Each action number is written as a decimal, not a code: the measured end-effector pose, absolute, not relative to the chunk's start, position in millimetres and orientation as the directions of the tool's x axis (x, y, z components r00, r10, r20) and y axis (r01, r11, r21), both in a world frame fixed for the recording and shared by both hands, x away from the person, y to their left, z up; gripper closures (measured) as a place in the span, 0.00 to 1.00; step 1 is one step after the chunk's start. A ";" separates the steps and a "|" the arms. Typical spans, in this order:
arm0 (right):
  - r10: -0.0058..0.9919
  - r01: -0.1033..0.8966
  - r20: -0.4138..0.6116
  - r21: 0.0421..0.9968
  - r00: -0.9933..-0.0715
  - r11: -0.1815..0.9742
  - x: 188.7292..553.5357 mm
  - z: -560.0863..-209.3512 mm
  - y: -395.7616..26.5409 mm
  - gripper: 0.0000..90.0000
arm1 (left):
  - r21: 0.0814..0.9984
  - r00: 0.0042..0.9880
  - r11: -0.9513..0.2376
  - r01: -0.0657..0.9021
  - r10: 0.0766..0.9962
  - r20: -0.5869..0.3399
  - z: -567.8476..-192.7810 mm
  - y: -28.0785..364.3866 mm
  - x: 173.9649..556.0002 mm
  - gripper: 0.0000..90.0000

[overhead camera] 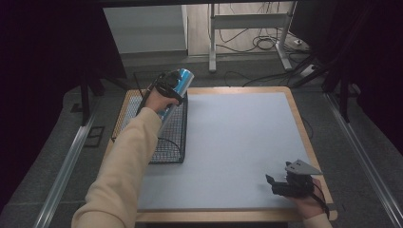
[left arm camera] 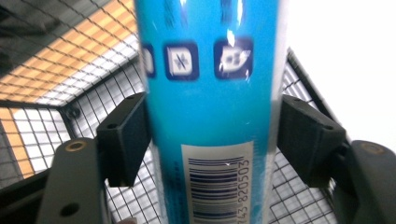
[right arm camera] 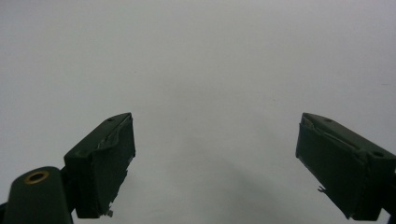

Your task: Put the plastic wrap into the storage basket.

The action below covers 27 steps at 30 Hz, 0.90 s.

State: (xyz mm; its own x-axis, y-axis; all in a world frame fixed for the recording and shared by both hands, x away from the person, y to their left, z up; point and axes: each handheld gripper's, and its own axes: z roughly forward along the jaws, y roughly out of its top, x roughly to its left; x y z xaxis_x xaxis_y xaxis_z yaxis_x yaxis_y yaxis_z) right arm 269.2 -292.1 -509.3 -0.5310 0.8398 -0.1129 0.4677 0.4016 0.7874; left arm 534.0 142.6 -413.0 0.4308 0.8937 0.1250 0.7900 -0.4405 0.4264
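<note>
Leaning tilted out of the black wire basket, the blue spray can sits at about ten o'clock on the grey table mat, its top end pointing up and away toward one o'clock. The left gripper brackets the can's body just above the barcode label — the pad on one side touches the wall, while the other pad stands slightly off it, so the jaws look loosened rather than clamped. Down at five o'clock, the right gripper rests over bare mat with its jaws spread wide and nothing between them.

My judgement is that the can is stiff, smooth metal — light to moderate in weight, slippery under hard pads and prone to roll or slide along its length. Taking it across the middle of the cylinder, square to its axis, seems safest.
</note>
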 end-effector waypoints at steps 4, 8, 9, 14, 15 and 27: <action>0.839 0.466 -0.115 0.787 -0.532 0.404 268.6 -509.1 -291.4 0.13 | 0.472 0.415 -0.415 0.778 0.903 0.110 -400.0 143.4 525.7 0.22; 0.838 0.468 -0.113 0.786 -0.534 0.404 268.6 -509.2 -291.7 0.13 | 0.519 0.436 -0.400 0.755 0.898 0.058 -386.3 144.4 509.2 0.20; 0.838 0.468 -0.110 0.787 -0.534 0.402 268.7 -509.4 -291.6 0.13 | 0.535 0.443 -0.395 0.747 0.895 0.044 -383.1 144.3 503.8 0.20; 0.836 0.461 -0.116 0.789 -0.536 0.406 267.6 -508.6 -290.3 0.13 | 0.610 0.505 -0.401 0.684 0.863 0.002 -364.0 142.4 464.6 0.20; 0.836 0.462 -0.118 0.788 -0.536 0.408 267.3 -508.2 -290.0 0.13 | 0.618 0.517 -0.408 0.672 0.856 0.003 -362.5 140.7 457.6 0.20; 0.835 0.455 -0.124 0.790 -0.537 0.410 265.1 -506.7 -288.1 0.13 | 0.718 0.652 -0.440 0.540 0.758 -0.025 -363.4 113.5 380.0 0.21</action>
